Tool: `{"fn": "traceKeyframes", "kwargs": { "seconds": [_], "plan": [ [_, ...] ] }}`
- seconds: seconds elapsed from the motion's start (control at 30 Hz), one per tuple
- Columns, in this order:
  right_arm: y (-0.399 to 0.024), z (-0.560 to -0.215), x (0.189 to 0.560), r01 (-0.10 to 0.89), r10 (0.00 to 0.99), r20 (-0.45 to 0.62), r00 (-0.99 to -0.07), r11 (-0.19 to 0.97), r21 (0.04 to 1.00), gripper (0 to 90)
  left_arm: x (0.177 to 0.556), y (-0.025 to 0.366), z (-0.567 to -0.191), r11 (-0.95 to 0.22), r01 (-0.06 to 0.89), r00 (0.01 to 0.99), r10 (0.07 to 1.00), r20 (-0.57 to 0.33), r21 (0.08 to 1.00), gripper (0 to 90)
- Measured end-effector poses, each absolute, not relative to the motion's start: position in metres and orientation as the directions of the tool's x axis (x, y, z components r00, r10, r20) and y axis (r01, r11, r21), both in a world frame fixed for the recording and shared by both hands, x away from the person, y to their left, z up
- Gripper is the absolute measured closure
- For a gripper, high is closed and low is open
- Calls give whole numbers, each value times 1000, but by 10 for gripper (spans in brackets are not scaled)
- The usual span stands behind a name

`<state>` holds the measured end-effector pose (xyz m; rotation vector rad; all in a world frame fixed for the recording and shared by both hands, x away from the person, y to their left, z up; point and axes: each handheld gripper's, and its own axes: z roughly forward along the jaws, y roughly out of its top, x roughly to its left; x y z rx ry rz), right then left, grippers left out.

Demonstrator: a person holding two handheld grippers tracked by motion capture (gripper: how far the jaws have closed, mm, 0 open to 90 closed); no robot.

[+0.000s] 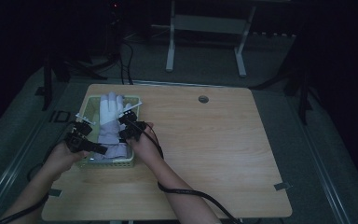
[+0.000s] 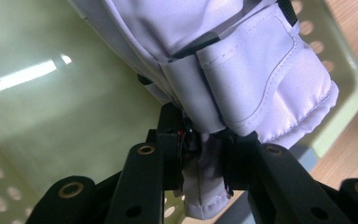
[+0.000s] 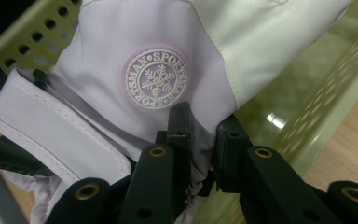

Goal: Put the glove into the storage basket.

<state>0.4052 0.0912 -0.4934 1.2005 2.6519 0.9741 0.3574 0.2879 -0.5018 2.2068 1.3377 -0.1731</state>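
Gripping glove [image 1: 109,116] cuff over basket [image 1: 89,103]: left tool [image 1: 85,125], right tool [image 1: 129,122].

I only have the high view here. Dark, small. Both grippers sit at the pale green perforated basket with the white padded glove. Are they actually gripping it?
Observer: Yes for the left gripper: in its own view the jaws are shut on a fold of the white padded glove near the cuff.
Operator: And the right one?
Observer: The right gripper is also shut on the glove fabric, just below a round embroidered snowflake badge.
Operator: Where is the glove relative to the basket?
Observer: Over the pale green perforated basket; the right gripper view shows its holed wall close behind the glove, with the wooden table beyond the rim.
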Motion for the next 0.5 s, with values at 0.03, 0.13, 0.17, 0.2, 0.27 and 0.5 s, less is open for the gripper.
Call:
{"fn": "traceKeyframes", "kwargs": {
  "seconds": [0.03,0.13,0.17,0.2,0.27,0.5],
  "plan": [
    [91,-496,406,655,697,186,-693,500,566,787,358,287,-504,-351,856,490,786,-378,380,730],
    [92,-503,408,672,699,194,-688,514,533,777,359,286,-510,-352,866,479,787,-388,354,724],
    [92,-504,408,678,702,196,-685,515,524,776,360,285,-513,-350,871,472,789,-394,345,723],
    [92,-506,409,681,701,197,-685,521,515,767,360,285,-515,-363,870,478,786,-392,333,723],
    [94,-507,409,679,700,185,-690,537,500,745,361,284,-517,-364,875,471,791,-391,318,720],
    [94,-501,406,645,698,119,-706,565,515,573,363,286,-519,-337,895,436,799,-414,292,719]
  ]
}}
